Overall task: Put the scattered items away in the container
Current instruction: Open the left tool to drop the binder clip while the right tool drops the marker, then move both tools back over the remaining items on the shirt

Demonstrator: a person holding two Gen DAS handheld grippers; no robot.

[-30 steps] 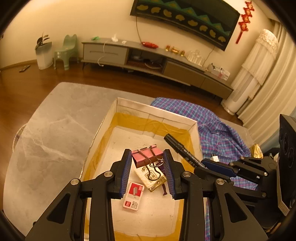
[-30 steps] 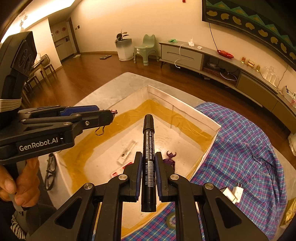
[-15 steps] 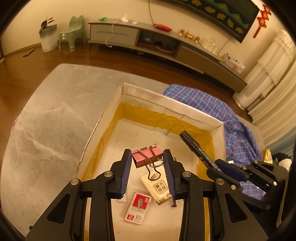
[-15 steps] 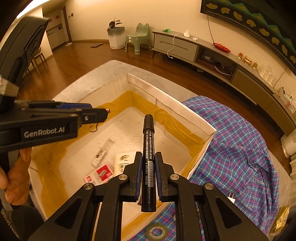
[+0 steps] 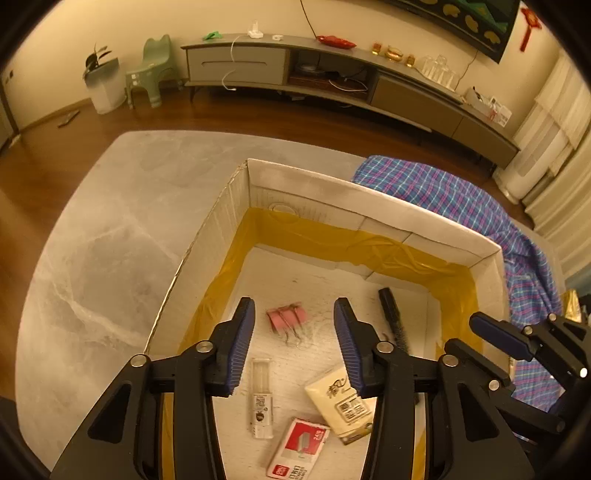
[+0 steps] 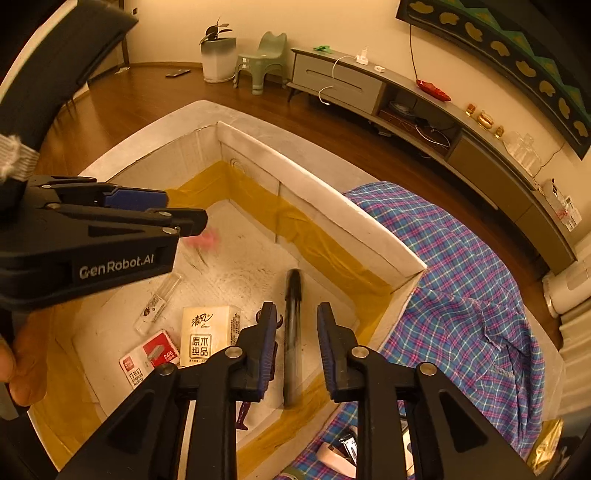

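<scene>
Since the earlier frame both tools have let go: the pink binder clip (image 5: 286,316) and black marker (image 6: 292,325) now lie on the box (image 5: 373,206) floor. The left gripper (image 5: 294,341) and right gripper (image 6: 296,345) hang above them, jaws opening, empty. The white cardboard box has yellow-taped seams.

Warm, dim light fills the room. A wooden floor (image 5: 258,114) spans the upper half of the frame. A long grey cabinet (image 5: 332,74) stands against the cream wall (image 5: 110,22) at top centre. A green stool (image 5: 147,66) and potted plant (image 5: 99,74) sit upper left. Pale curtains (image 5: 557,122) hang at right.
</scene>
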